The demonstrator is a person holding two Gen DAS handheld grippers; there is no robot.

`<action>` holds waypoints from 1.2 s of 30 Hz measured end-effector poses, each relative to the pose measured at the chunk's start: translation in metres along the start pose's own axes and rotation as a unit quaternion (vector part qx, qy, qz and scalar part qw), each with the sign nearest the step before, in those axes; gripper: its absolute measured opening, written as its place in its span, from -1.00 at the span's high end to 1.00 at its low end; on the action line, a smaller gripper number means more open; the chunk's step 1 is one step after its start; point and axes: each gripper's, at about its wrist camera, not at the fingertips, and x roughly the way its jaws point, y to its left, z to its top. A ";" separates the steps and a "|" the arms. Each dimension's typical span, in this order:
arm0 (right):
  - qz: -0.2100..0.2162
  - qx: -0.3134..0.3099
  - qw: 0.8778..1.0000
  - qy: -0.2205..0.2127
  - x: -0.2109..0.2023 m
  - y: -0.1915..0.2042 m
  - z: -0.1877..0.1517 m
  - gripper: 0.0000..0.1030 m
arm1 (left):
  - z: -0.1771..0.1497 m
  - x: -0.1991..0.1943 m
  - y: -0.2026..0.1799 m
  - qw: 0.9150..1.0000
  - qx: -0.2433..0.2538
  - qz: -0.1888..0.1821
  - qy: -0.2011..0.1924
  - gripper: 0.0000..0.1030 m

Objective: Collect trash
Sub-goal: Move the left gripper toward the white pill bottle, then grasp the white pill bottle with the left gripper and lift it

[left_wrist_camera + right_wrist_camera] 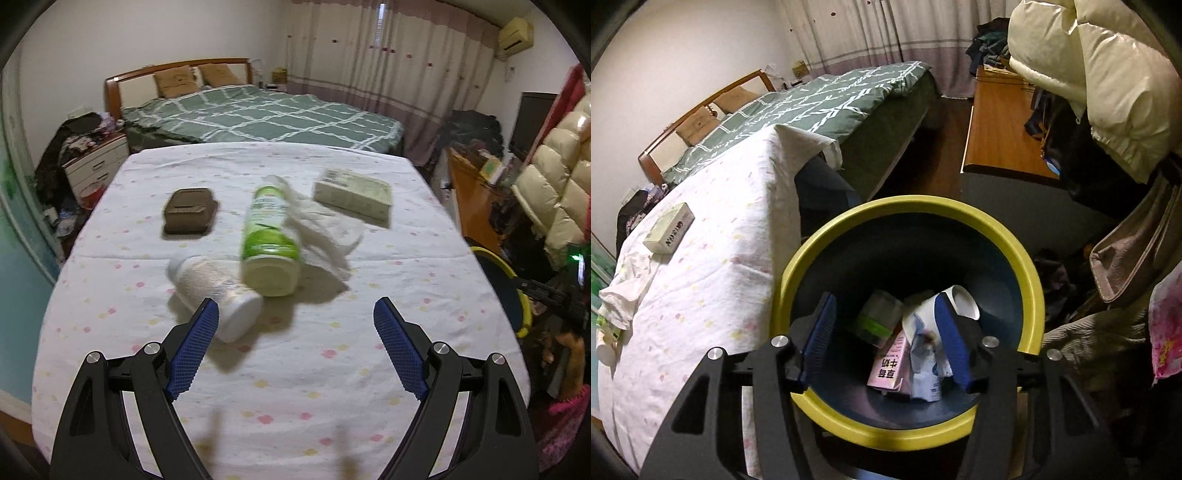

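Note:
In the left wrist view my left gripper (pixel 295 304) is open above a table (pixel 295 387) covered with a dotted white cloth. Just past its left fingertip lies a white bottle (pixel 210 291). Behind the bottle are a green and white can (pixel 269 236) on its side, crumpled white paper (pixel 325 229), a cream box (pixel 352 195) and a brown container (pixel 190 214). My right gripper (pixel 885 299) hangs open over a yellow-rimmed bin (pixel 908 206). Inside the bin lie a pink carton (pixel 890 365), a white cup (pixel 964 301) and a blue-white wrapper (pixel 925 373). Nothing is pressed between its pads.
The bin (pixel 513 291) stands off the table's right edge. A green bed (pixel 258 114) lies behind the table. A wooden desk (pixel 1001 122) and a cream padded jacket (pixel 1108 74) crowd the right side. The cream box (pixel 668 229) also shows in the right wrist view.

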 end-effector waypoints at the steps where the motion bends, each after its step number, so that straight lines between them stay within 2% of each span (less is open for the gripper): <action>1: 0.005 0.000 1.000 0.000 0.000 0.001 0.000 -0.04 | 0.000 0.002 0.004 1.000 -0.004 0.007 0.002 -0.65; 7: 0.020 -0.006 1.000 -0.001 -0.002 0.009 -0.001 -0.07 | -0.006 0.028 0.027 0.998 -0.042 0.036 0.027 -0.65; 18: 0.031 -0.012 0.999 0.010 0.003 0.018 -0.003 -0.09 | -0.006 0.070 0.032 0.995 -0.050 0.067 0.046 -0.64; 31: 0.041 -0.014 0.999 0.012 0.002 0.022 -0.004 -0.09 | -0.012 0.052 0.075 0.990 -0.059 0.118 0.048 -0.65; 36: 0.048 -0.017 0.999 0.011 0.001 0.026 -0.004 -0.09 | -0.013 0.055 0.080 0.991 -0.068 0.106 0.048 -0.65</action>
